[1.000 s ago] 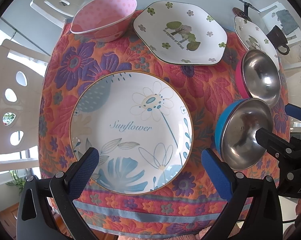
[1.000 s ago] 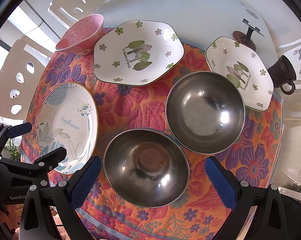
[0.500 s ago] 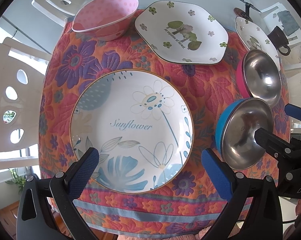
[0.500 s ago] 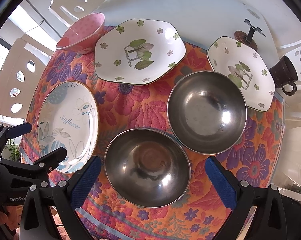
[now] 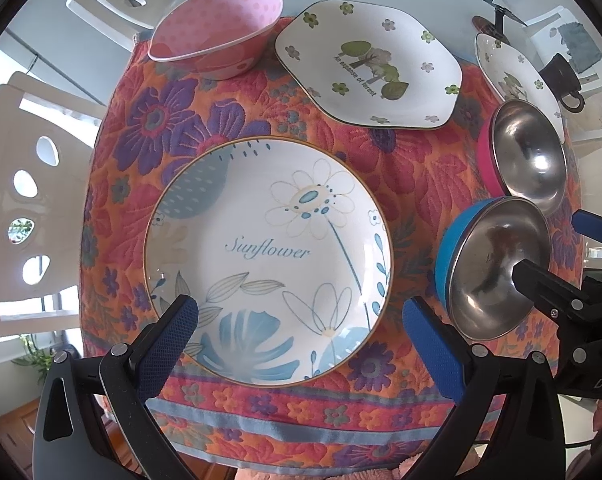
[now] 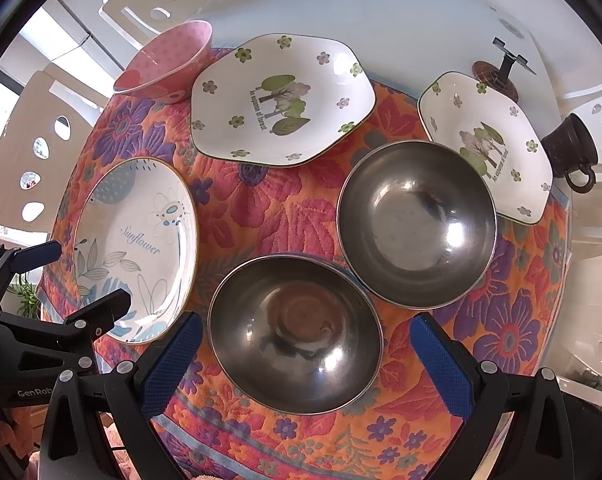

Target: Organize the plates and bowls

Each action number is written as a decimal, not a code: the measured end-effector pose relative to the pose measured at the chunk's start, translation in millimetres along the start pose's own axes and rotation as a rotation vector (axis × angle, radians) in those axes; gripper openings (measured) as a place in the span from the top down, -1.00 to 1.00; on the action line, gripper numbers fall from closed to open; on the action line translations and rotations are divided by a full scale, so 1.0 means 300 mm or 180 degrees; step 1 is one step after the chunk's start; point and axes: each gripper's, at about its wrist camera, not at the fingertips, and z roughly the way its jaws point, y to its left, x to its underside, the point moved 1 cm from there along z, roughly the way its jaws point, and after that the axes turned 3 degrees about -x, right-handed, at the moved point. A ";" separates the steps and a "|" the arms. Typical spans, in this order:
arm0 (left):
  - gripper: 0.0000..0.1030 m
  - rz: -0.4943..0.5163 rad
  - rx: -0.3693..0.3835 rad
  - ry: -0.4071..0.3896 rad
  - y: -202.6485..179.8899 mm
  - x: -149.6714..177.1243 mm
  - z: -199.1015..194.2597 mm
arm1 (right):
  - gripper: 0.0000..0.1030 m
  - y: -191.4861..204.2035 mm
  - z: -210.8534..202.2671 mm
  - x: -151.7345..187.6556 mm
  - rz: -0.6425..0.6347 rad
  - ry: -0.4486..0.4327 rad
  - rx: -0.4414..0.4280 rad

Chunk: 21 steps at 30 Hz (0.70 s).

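On floral cloth (image 6: 285, 208): steel bowls (image 6: 295, 334) empty; both grippers' jaws spread, grasping nothing.

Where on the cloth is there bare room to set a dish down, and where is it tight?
Bare cloth lies centrally, bordered by the Sunflower plate, the hexagonal plate and the two steel bowls. Another patch is the near right corner, beside the far steel bowl. Tight: the two steel bowls nearly touch, and the pink bowl crowds the hexagonal plate.
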 end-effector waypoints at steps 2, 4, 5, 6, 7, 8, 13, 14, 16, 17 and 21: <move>-0.98 -0.0006 0.0013 0.0007 0.001 -0.001 0.000 | -1.00 -0.001 -0.001 0.000 0.0013 0.0013 -0.0010; -0.98 -0.0016 0.0019 -0.0002 0.001 0.000 -0.002 | -1.00 -0.002 -0.001 0.001 0.0007 0.0017 0.0002; -0.98 -0.0017 0.0018 -0.0006 0.002 0.000 -0.003 | -1.00 -0.001 -0.002 0.000 0.0000 0.0014 0.0010; -0.98 -0.0019 0.0020 -0.0010 0.003 0.000 -0.005 | -1.00 -0.001 -0.003 -0.001 -0.0005 0.0005 0.0010; -0.98 -0.0020 0.0025 -0.0012 0.003 0.001 -0.005 | -1.00 -0.001 -0.003 -0.001 -0.0008 -0.0020 -0.0010; -0.98 -0.0023 0.0031 -0.0015 0.004 0.002 -0.005 | -1.00 0.001 -0.004 -0.002 -0.0019 -0.0062 -0.0034; -0.98 -0.0030 0.0037 -0.0014 0.012 0.007 -0.007 | -1.00 0.017 -0.005 -0.007 -0.0051 -0.0027 -0.0018; -0.98 -0.0029 0.0031 -0.0015 0.014 0.009 -0.008 | -1.00 0.022 -0.006 -0.008 -0.0056 -0.0040 -0.0024; -0.98 -0.0033 0.0001 -0.0013 0.020 0.012 -0.007 | -1.00 0.025 -0.010 -0.009 -0.0056 -0.0060 -0.0028; -0.98 -0.0040 -0.0002 -0.0013 0.026 0.015 -0.007 | -1.00 0.028 -0.011 -0.010 -0.0051 -0.0091 -0.0034; -0.98 -0.0115 0.0042 -0.0020 0.069 0.030 -0.007 | -1.00 0.041 -0.014 -0.030 -0.0060 -0.0088 -0.0010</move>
